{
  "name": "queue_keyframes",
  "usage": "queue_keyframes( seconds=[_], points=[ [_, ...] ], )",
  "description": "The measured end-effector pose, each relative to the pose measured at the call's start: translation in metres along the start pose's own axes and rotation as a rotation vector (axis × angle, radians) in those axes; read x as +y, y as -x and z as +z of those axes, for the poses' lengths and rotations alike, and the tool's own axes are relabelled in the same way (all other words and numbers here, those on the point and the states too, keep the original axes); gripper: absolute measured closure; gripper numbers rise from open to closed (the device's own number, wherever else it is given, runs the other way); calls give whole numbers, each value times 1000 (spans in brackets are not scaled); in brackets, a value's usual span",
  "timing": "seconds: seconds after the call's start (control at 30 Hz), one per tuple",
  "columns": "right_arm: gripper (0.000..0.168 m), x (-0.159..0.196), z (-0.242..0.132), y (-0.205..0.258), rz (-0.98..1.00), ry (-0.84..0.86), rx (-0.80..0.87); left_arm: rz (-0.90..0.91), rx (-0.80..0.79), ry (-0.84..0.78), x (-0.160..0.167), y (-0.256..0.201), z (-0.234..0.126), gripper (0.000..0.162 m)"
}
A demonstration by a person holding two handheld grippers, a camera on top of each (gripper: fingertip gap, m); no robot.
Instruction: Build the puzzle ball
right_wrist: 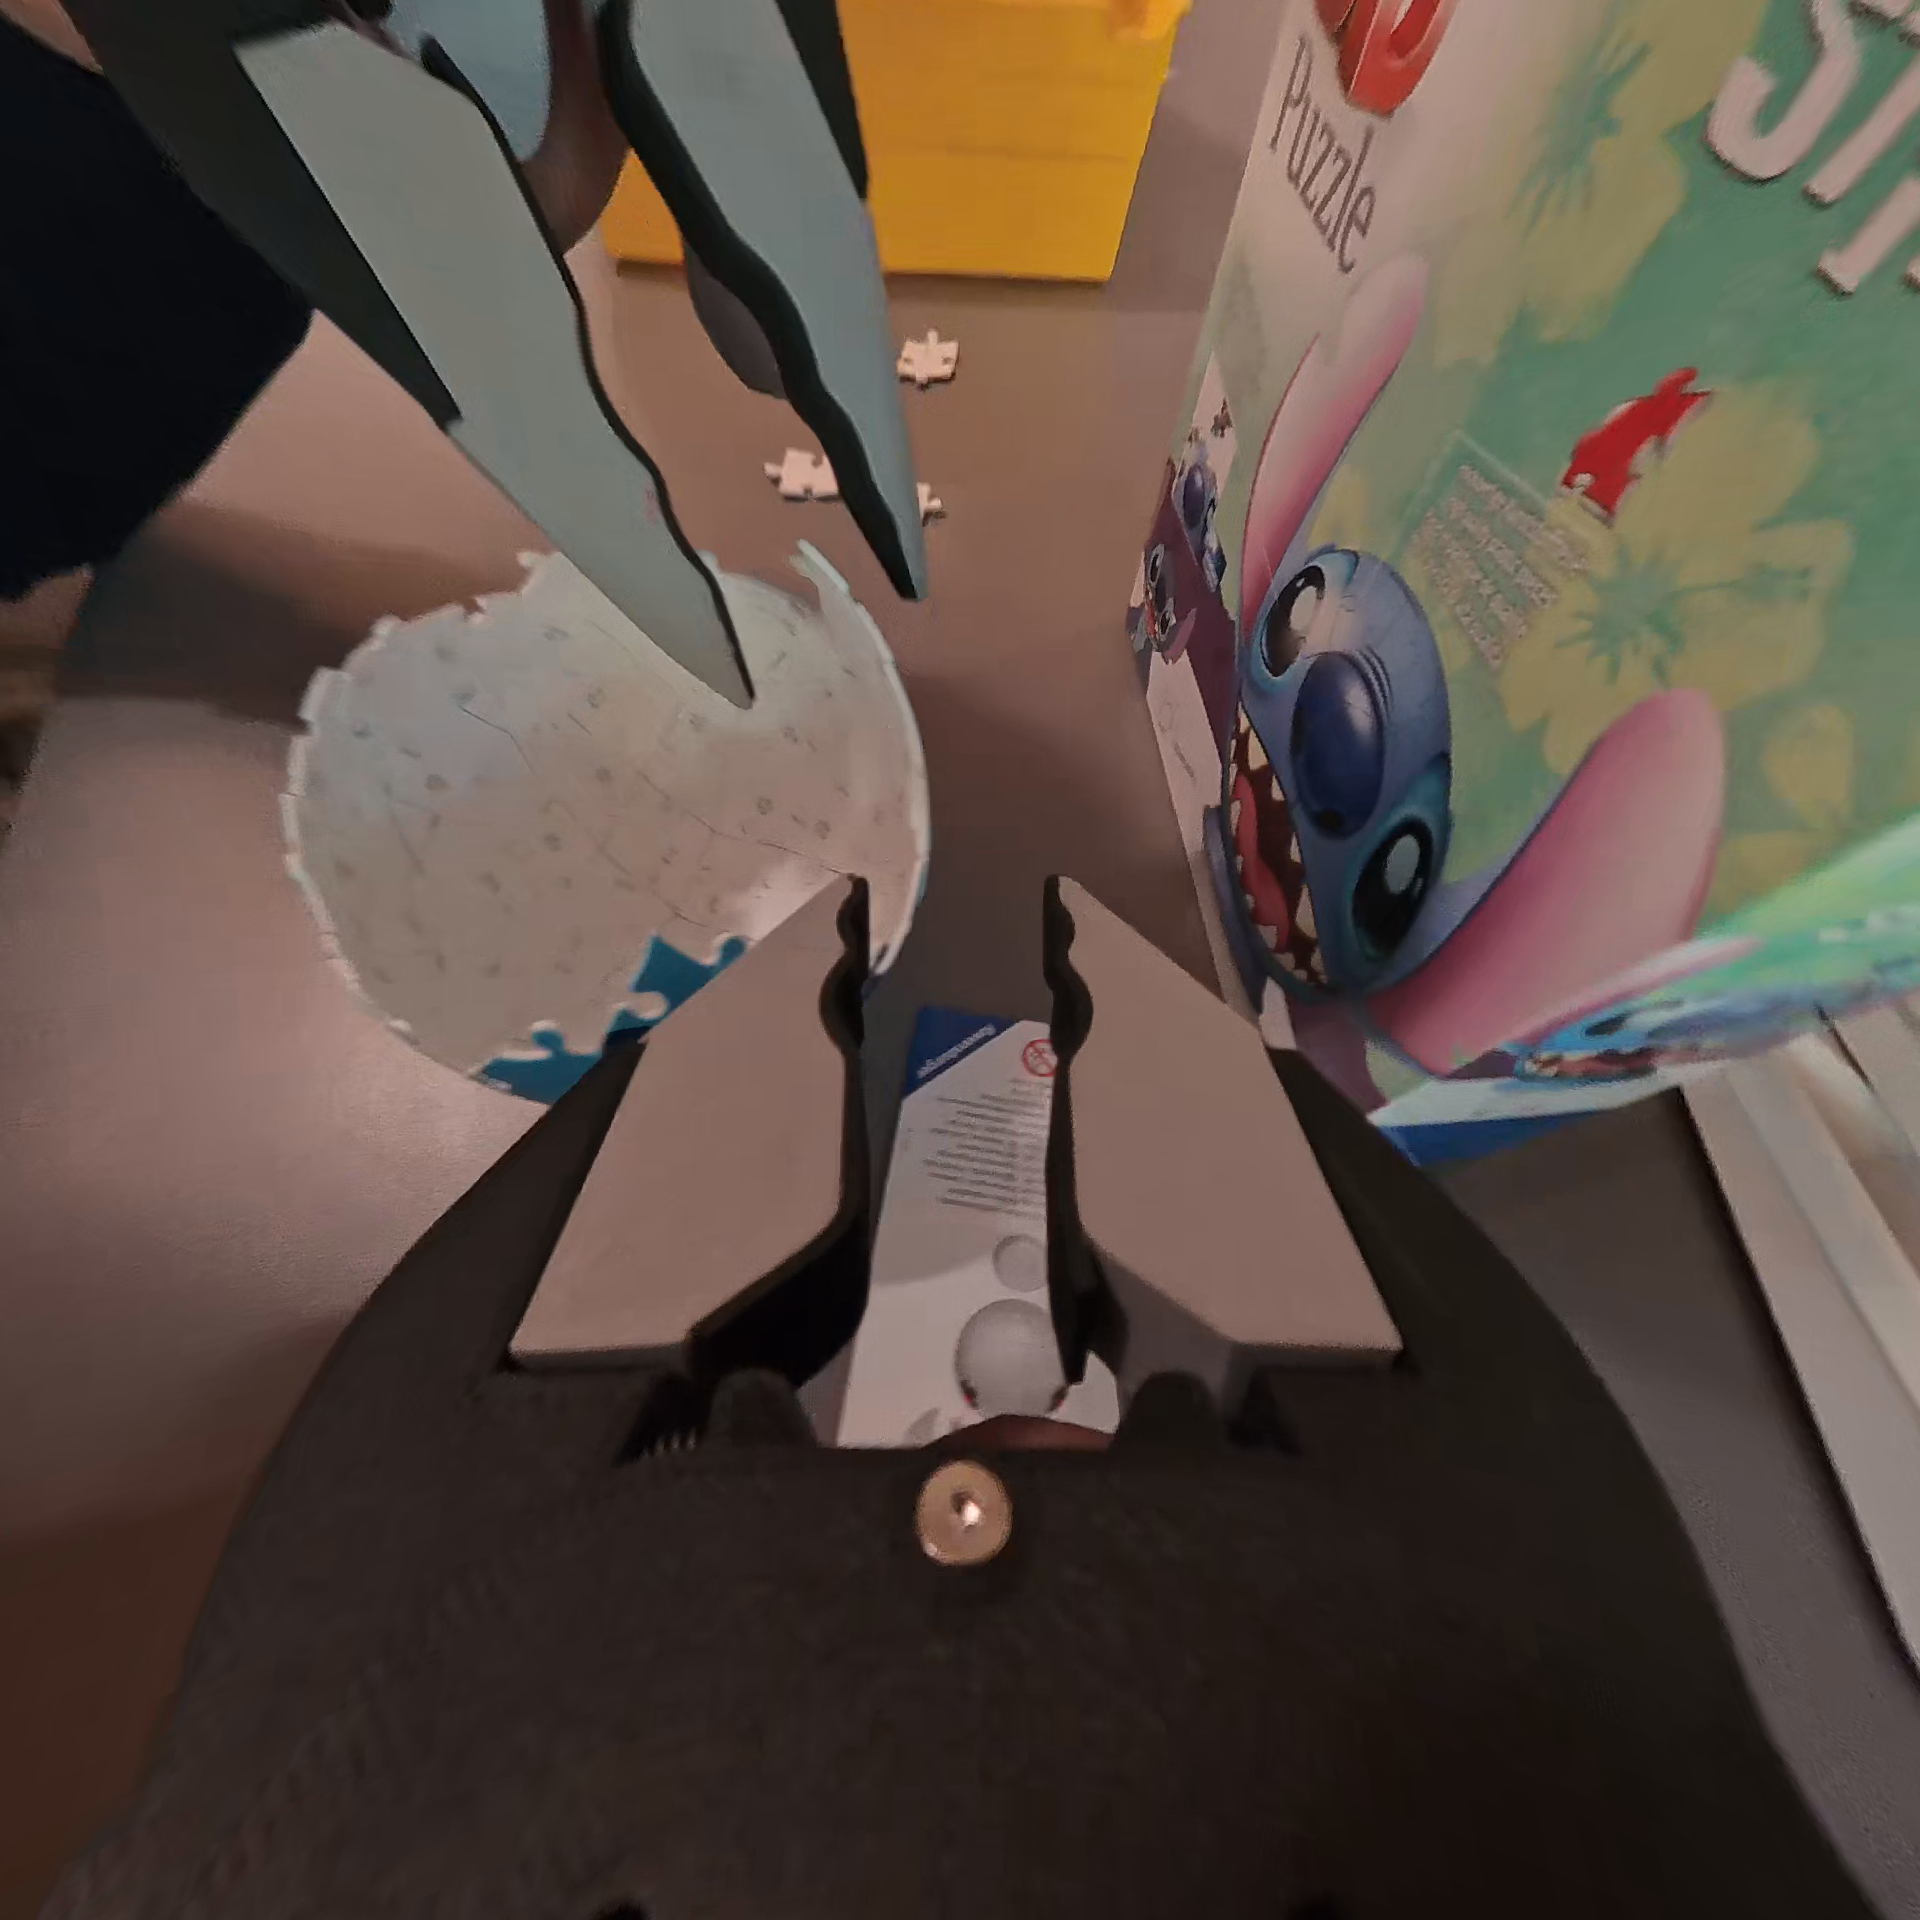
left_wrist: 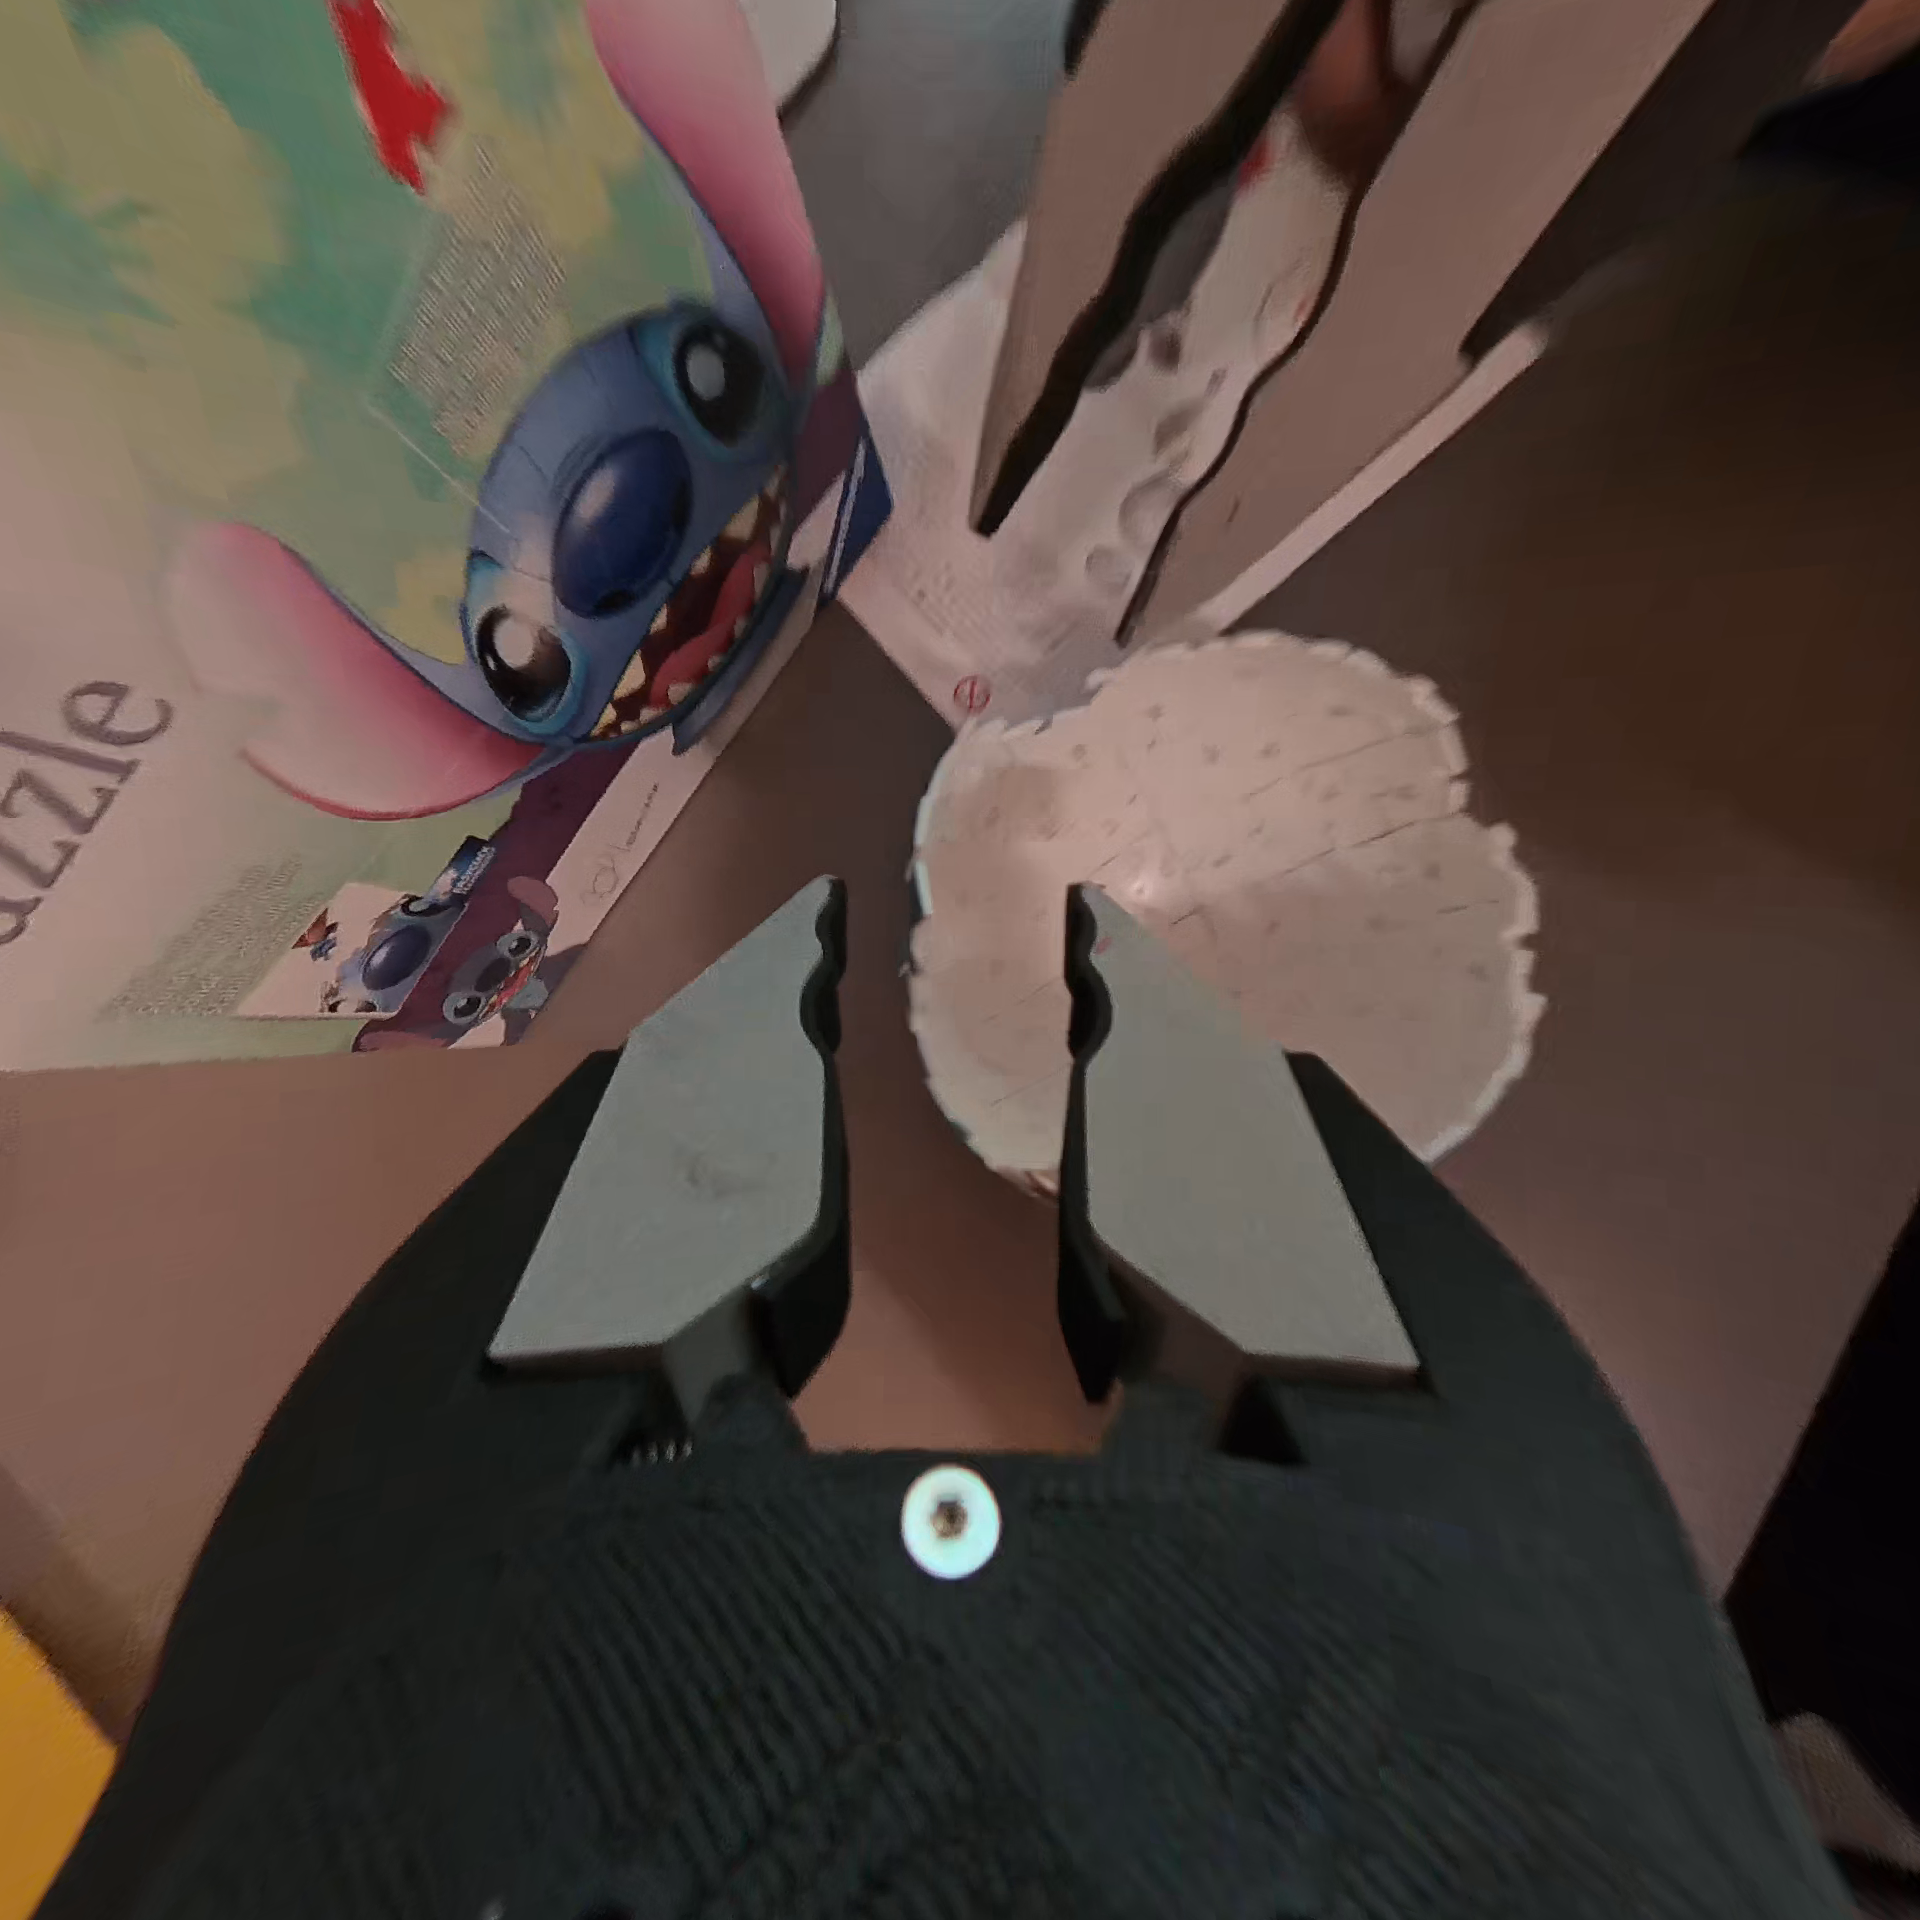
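The half-built puzzle ball is an open shell, white inside and blue outside, lying on the dark table. It also shows in the right wrist view. My left gripper is open, and the shell's near rim lies between its fingers. It shows from the far side in the right wrist view, with one finger over the shell's inside and the other outside. My right gripper is open and empty above a leaflet, just right of the shell. It also shows in the left wrist view.
The puzzle box stands right of the shell and shows in the left wrist view. A yellow bin sits at the back. Loose white pieces lie before it. A white slab lies at the right. Some 6 cm of space lies between my two pairs of fingers.
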State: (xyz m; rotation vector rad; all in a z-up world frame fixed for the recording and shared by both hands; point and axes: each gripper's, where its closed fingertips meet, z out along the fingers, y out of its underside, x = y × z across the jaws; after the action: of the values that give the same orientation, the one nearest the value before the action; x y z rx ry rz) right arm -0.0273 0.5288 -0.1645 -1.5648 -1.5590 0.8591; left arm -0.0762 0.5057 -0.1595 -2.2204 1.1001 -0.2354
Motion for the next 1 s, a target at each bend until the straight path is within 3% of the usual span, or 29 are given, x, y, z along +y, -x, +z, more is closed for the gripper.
queue_keyframes(
  seconds=[0.03,0.2,0.3,0.43,0.57,0.73,0.87,1.0],
  points=[
    [137,-1,-5,3,17,-24,16,-21,2,-72,-6,-4,-9,122],
    [135,7,-33,15,47,-148,153,-174,-192,-266,-2,17,-51,109],
    [131,18,-47,22,100,-192,208,-351,-263,-371,17,30,-78,104],
    [125,50,-65,4,89,-127,411,-528,-391,-439,58,42,-98,103],
    [124,79,-74,-5,63,-46,548,-572,-531,-408,98,45,-95,103],
    [121,97,-70,-3,130,6,528,-541,-629,-318,123,52,-75,103],
    [114,102,-67,-7,159,29,512,-522,-677,-340,131,65,-59,103],
    [113,110,-63,-11,174,78,523,-514,-660,-341,144,69,-37,118]
  ],
)
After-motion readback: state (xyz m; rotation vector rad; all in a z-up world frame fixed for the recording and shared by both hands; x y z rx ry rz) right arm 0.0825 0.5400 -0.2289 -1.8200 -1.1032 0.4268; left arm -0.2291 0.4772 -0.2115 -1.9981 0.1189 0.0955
